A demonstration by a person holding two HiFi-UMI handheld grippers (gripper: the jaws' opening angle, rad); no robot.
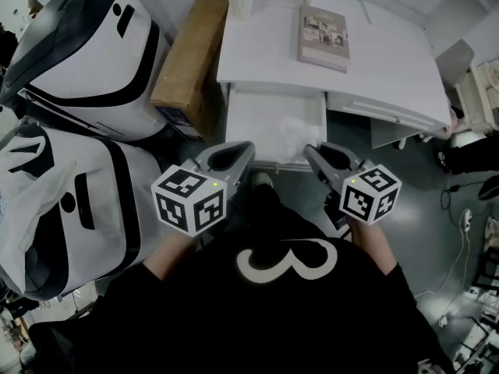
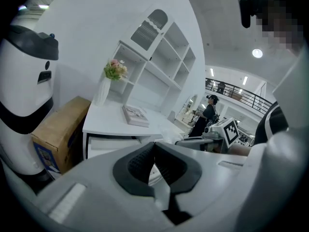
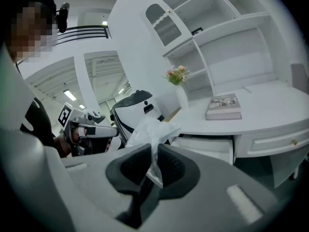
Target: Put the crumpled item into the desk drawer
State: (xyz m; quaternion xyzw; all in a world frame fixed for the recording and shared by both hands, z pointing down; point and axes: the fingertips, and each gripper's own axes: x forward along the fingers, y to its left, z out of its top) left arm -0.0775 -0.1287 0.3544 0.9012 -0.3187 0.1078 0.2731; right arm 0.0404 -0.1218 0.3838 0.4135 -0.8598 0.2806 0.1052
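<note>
The crumpled item (image 3: 152,129) is a clear, whitish wad of plastic, pinched between the pads of my right gripper (image 3: 153,163), which is shut on it. In the head view the wad (image 1: 299,128) hangs over the right side of the open white desk drawer (image 1: 265,119), just past my right gripper (image 1: 313,153). My left gripper (image 1: 248,148) hovers at the drawer's front edge on the left, and its jaws (image 2: 155,166) are shut with nothing between them. Each gripper shows in the other's view.
A book (image 1: 323,36) lies on the white desk top (image 1: 390,61). A cardboard box (image 1: 189,61) stands left of the desk, beside two large white-and-black machines (image 1: 78,45). A vase of flowers (image 2: 113,71) and shelves stand at the back. Cables lie on the floor right.
</note>
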